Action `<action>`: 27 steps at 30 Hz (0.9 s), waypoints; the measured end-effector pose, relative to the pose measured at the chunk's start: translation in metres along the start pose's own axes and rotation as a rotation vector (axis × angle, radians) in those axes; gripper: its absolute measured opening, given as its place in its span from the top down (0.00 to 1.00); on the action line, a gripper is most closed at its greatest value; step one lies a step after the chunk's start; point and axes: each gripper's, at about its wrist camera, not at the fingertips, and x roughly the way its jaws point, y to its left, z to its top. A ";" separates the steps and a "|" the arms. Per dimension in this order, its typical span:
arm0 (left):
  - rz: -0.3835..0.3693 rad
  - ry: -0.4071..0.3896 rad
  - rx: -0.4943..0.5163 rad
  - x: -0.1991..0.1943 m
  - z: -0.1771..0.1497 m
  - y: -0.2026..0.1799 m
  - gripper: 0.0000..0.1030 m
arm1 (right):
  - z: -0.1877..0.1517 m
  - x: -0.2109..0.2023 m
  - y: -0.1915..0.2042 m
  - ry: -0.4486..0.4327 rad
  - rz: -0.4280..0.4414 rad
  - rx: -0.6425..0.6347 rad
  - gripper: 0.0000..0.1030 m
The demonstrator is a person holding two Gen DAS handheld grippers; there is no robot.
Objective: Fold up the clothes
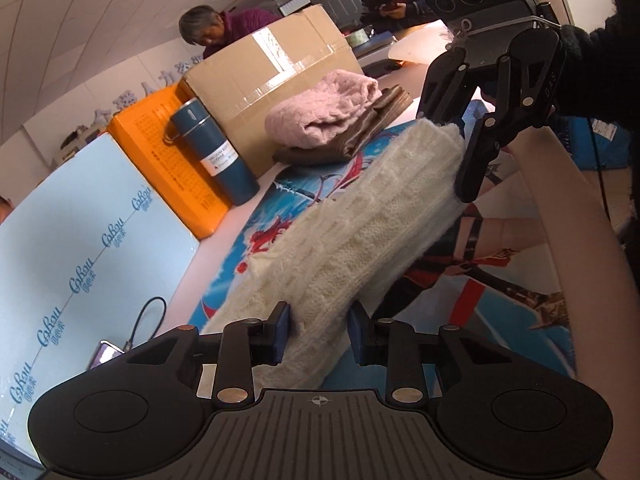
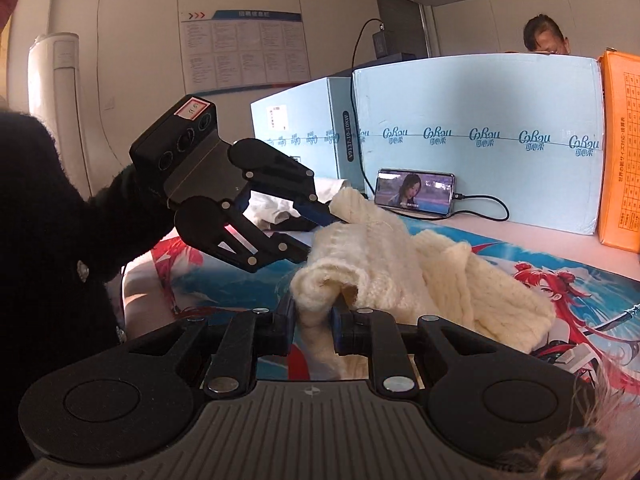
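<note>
Both claws are clamped on the cream sweater (image 1: 352,216): the left claw (image 1: 318,334) pinches one end, the right claw (image 2: 314,322) the other, and the knit sags between them above the surface (image 2: 460,224). The loose bulky knit could slip out and undo the fold.

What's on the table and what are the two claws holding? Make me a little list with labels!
held: cream sweater, lifted between both grippers
left gripper: shut on one end of the sweater
right gripper: shut on the other end
done pile: pink sweater on a brown garment
under it all: cartoon mat
also there: blue flask, phone playing a video, cardboard box, orange box
</note>
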 end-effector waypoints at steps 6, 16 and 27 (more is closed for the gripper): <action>-0.121 0.063 -0.118 -0.021 -0.015 -0.021 0.71 | -0.017 0.001 0.014 0.075 0.012 -0.012 0.80; -0.062 -0.231 -0.370 -0.069 -0.028 0.027 0.20 | -0.015 -0.051 -0.011 -0.182 -0.119 0.161 0.34; 0.113 0.049 -0.874 0.060 -0.061 0.124 0.20 | -0.006 0.031 -0.107 -0.004 -0.585 0.668 0.34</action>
